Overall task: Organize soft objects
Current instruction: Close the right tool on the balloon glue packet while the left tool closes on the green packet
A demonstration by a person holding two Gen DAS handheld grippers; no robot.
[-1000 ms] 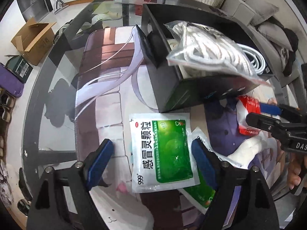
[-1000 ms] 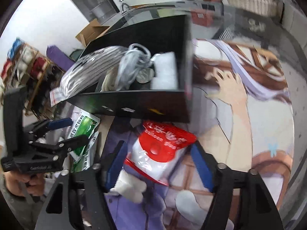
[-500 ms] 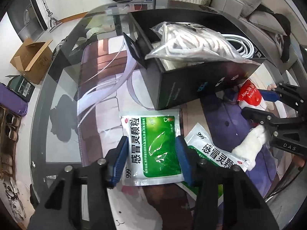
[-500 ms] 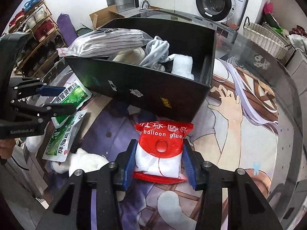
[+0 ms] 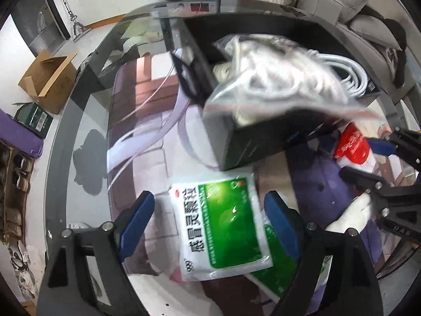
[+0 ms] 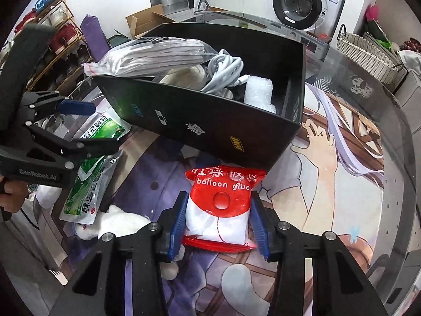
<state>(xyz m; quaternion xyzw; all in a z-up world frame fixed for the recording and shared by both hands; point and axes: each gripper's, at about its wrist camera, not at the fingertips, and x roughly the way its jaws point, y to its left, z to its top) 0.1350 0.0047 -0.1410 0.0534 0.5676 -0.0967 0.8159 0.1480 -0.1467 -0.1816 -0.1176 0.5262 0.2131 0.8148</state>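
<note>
My right gripper [image 6: 217,221] is shut on a red and white "balloon glue" packet [image 6: 218,205] just in front of the black box [image 6: 210,123]. My left gripper [image 5: 208,216] is open, its fingers either side of a green and white medicine sachet [image 5: 223,226] lying on the mat. A second green sachet [image 6: 84,197] lies beside it. A white fluffy item [image 6: 118,223] lies between the grippers. The box holds a clear bag of white rope [image 5: 276,76], white cables [image 6: 226,68] and a foam piece [image 6: 259,92].
The glass table [image 5: 79,137] has a printed mat [image 6: 329,173] on it. The table's curved edge runs along the left and right. A cardboard box [image 5: 47,79], shoe rack [image 6: 52,34], wicker basket [image 6: 368,58] and washing machine [image 6: 302,2] stand off the table.
My left gripper has opened wider around the green sachet and moved closer to the box. My right gripper has closed in on the balloon glue packet.
</note>
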